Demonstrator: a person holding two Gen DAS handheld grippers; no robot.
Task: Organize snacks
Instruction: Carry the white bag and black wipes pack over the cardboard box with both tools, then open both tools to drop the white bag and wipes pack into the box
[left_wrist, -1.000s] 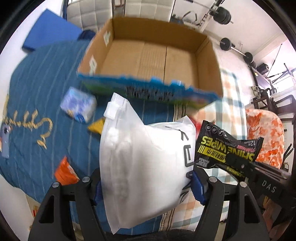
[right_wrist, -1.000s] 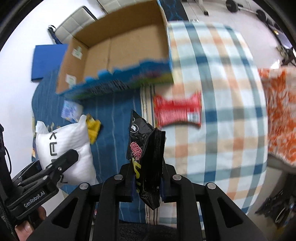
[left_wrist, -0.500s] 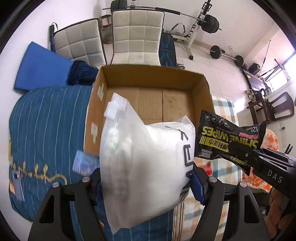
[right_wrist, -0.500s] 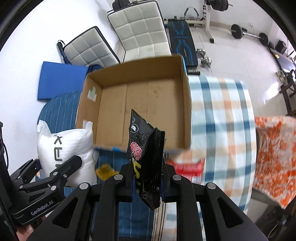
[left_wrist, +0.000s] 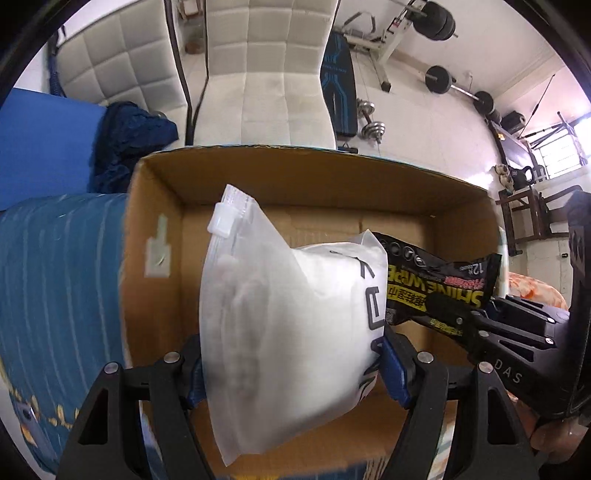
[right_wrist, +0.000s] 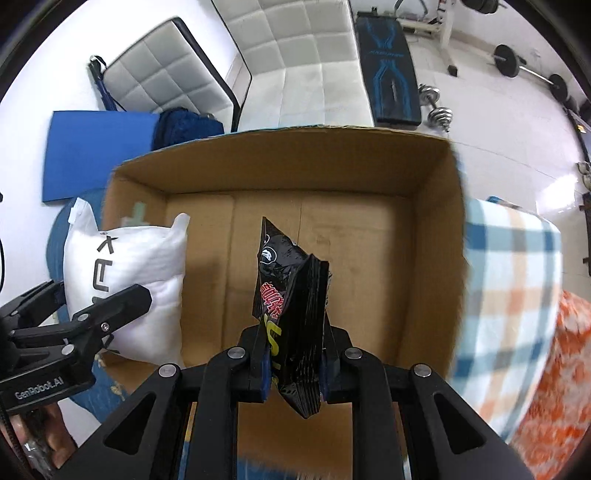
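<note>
My left gripper (left_wrist: 291, 365) is shut on a puffy white zip bag (left_wrist: 284, 314) and holds it over the left half of an open cardboard box (left_wrist: 155, 236). The same white bag (right_wrist: 125, 266) and the left gripper (right_wrist: 96, 306) show at the left of the right wrist view. My right gripper (right_wrist: 293, 363) is shut on a black wipes packet (right_wrist: 291, 295) with yellow lettering, held upright above the middle of the box (right_wrist: 436, 236). That packet (left_wrist: 439, 280) also shows beside the white bag. The box floor looks bare.
The box rests on a bed with a blue striped cover (left_wrist: 59, 280) at left and a plaid blanket (right_wrist: 509, 280) at right. An orange patterned cloth (right_wrist: 554, 373) lies at far right. White padded chairs (left_wrist: 266, 74), a weight bench (right_wrist: 391, 62) and dumbbells stand beyond.
Both grippers moved forward with their loads, from over the bed to over the open box. The loose snacks on the bed have dropped out of view.
</note>
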